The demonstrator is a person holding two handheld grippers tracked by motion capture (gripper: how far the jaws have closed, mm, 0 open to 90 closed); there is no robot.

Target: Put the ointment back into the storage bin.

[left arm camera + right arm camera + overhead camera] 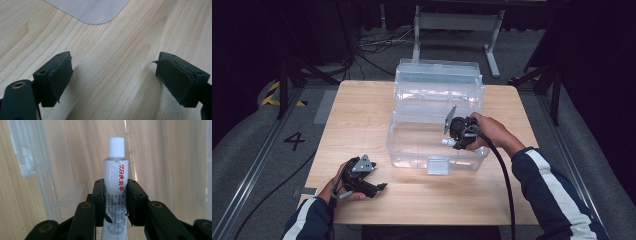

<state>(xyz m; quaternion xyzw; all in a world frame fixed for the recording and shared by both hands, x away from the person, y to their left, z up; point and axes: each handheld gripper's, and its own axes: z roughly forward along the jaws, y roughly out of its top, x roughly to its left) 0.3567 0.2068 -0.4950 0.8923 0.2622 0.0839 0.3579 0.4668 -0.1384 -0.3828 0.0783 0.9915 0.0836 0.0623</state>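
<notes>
Wooden table (362, 115) bearing a clear plastic box (412, 145) with its lid raised; right gripper (451, 142) clamps a white ointment tube (115, 180) over the box interior, seemingly to place it inside; left gripper (379, 187) rests aside on the table, jaws spread, empty.

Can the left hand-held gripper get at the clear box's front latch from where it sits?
Probably yes. The left hand-held gripper rests open on the table, and bare wood lies between it and the front latch of the clear box.
</notes>
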